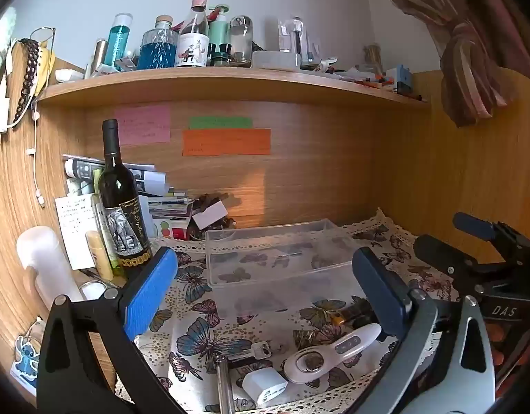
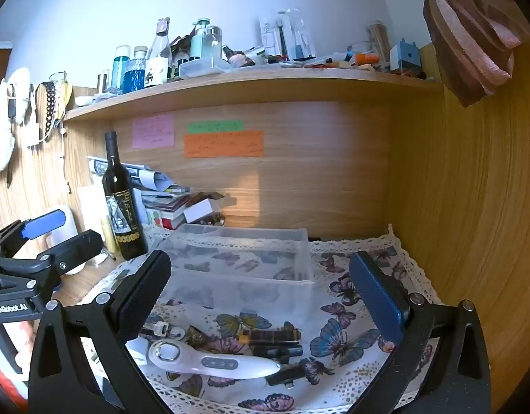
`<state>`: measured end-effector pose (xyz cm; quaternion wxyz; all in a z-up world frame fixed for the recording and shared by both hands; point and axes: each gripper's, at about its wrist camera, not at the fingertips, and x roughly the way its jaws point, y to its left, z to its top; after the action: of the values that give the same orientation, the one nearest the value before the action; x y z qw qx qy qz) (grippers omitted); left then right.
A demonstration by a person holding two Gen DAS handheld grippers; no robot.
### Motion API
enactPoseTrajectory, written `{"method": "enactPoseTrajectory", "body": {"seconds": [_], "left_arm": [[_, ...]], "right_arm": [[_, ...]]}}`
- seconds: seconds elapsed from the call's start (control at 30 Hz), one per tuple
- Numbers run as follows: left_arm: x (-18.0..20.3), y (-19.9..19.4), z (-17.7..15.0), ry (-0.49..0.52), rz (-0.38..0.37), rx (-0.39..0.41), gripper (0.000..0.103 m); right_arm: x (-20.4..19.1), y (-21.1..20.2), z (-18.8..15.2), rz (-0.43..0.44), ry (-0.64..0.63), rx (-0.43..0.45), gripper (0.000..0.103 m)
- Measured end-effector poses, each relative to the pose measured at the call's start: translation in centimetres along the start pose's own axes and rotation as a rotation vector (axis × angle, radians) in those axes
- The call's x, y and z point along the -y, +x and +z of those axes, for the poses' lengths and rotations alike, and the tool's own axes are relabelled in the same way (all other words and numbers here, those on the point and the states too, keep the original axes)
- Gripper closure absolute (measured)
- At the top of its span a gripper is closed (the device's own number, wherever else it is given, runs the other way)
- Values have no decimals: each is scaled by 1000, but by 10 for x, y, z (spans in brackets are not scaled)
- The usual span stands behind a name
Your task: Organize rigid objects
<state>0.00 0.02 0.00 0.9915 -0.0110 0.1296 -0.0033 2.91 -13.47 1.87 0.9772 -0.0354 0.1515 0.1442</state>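
Clear plastic bin point(image 1: 275, 258) is sitting empty on the butterfly cloth point(image 2: 347, 341), nothing sorted yet. Risk, judging from here: the white handheld device point(image 2: 213, 362) is lying flat and looks smooth and rounded, so it could be slipping out of a pinch; crowded neighbours, the dark tube point(image 2: 268, 338) and white charger plug point(image 1: 265, 384), could be getting knocked aside. Left gripper point(image 1: 265, 293) and right gripper point(image 2: 261, 296) are both gaping wide, holding nothing. The device is lying just below and ahead of both claws, nearer than the bin, not between any pads.
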Motion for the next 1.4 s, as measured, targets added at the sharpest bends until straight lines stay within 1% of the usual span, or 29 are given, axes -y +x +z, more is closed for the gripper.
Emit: {"method": "enactPoseTrajectory", "body": {"seconds": [0.13,0.17,0.27,0.3,0.43,0.47,1.4], "left_arm": [[2,-2,0,2,0,1,0],[0,3,-2,-5,1,-12,0],[4,4,-3,5,3,-10,0],[4,5,-4,5,2,-11,0],[6,4,-6,2,3,-5,0],[4,0,-4,3,-3,1,0],[1,-3,-1,-8,-11,8,0]], "right_arm": [[-1,0,0,3,0,-3,0],[-1,0,0,2,0,-2,0],[-1,-1,1,0,-1,2,0],[-7,7,0,-2,-9,-17,0],[0,6,2,2,-6,-17,0],[-5,-2,0,-2,-12,-2,0],[-8,-4,2,14,-14,15,0]]}}
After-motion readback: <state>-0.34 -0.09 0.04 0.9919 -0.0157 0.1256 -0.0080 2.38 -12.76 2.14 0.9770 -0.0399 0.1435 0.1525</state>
